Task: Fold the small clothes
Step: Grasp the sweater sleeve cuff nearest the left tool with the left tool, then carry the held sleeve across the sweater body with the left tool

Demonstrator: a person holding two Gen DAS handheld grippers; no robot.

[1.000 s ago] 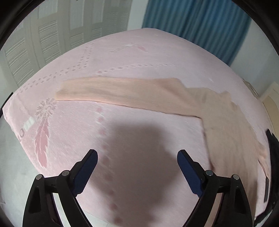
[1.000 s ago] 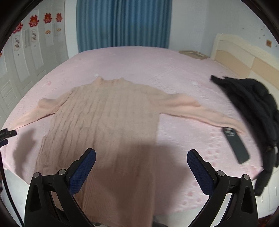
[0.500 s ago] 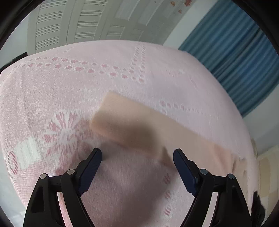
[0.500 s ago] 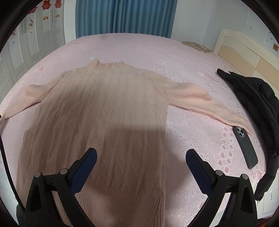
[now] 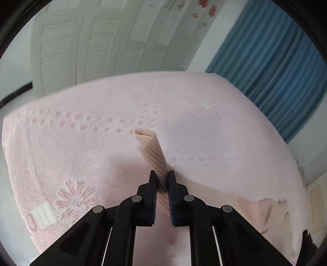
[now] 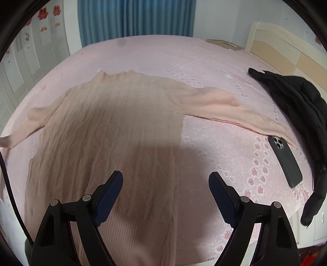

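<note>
**A:** Since the fold begins at a sleeve, is that why the left gripper (image 5: 162,178) is clamped on the cuff end?

**B:** I'd judge so. Its jaws have just closed and the pads now pinch the ribbed sleeve (image 5: 154,151), whose open cuff stands up past the fingertips, off the pink bedspread (image 5: 85,147). Holding it near the end should let the whole sleeve be carried across the body.

**A:** And the right gripper (image 6: 166,179)?

**B:** Jaws apart, though they have just been narrowing a little, with nothing between them. It hangs over the lower part of the sweater (image 6: 114,131), probably to pin or take the hem.

**A:** How does the garment lie?

**B:** Flat on the bed, hem nearest the right camera, collar pointing away toward the blue curtain (image 6: 134,18). Its long axis runs near to far; the sleeves stretch out sideways. The far sleeve's cuff touches or overlaps a dark phone (image 6: 286,161), with a black jacket (image 6: 296,96) beyond.
</note>
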